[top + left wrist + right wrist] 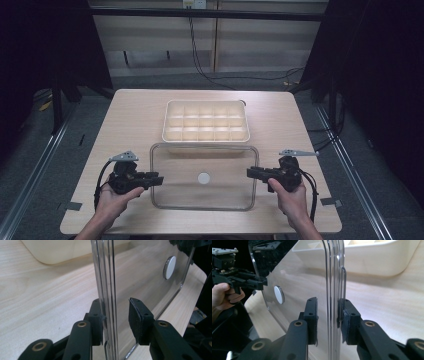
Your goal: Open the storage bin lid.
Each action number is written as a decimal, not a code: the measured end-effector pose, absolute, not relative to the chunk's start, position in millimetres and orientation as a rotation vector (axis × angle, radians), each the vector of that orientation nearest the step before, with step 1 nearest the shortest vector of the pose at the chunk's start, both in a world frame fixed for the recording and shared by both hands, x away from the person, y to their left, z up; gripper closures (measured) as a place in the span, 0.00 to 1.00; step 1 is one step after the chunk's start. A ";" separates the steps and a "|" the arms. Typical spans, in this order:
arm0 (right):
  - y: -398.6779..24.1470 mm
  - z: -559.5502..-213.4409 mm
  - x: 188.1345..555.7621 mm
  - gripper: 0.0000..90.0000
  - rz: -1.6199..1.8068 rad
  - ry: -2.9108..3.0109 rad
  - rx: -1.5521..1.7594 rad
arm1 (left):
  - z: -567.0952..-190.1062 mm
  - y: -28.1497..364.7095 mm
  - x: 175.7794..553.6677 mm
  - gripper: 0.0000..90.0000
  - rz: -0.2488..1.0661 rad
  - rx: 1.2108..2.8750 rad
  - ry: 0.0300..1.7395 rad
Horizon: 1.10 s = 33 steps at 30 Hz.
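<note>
Your clear plastic lid (204, 176) is hard to read from above: only its rounded outline and the white round knob (203, 178) at its centre stand out against the wooden counter (130, 115), and whether it rests on the wood or hangs just over it you cannot tell from the high view. In both gripper views the lower ends of the fingers are cut off by the frame.

The lid sits near the 6 o'clock edge of the counter, with the cream compartment tray (206, 121) just beyond it at 12 o'clock.

Your left gripper (155, 179) meets the lid's 9 o'clock edge; in its own view the edge passes between the fingers (96, 315), against one pad, with a gap to the other. By its closed reading it grips the lid.

Your right gripper (251, 172) holds the 3 o'clock edge; its fingers (311, 312) straddle the rim, clamped on it.
</note>
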State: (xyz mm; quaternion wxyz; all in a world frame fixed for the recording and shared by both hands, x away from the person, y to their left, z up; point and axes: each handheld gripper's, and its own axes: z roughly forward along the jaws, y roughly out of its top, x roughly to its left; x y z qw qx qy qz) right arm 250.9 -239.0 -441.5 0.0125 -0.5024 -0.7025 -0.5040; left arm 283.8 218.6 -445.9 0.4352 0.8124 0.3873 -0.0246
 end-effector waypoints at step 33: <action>-236.9 -471.8 272.0 0.64 -1.388 -2.271 -1.646 | -476.6 207.0 310.1 0.61 -0.164 2.079 0.972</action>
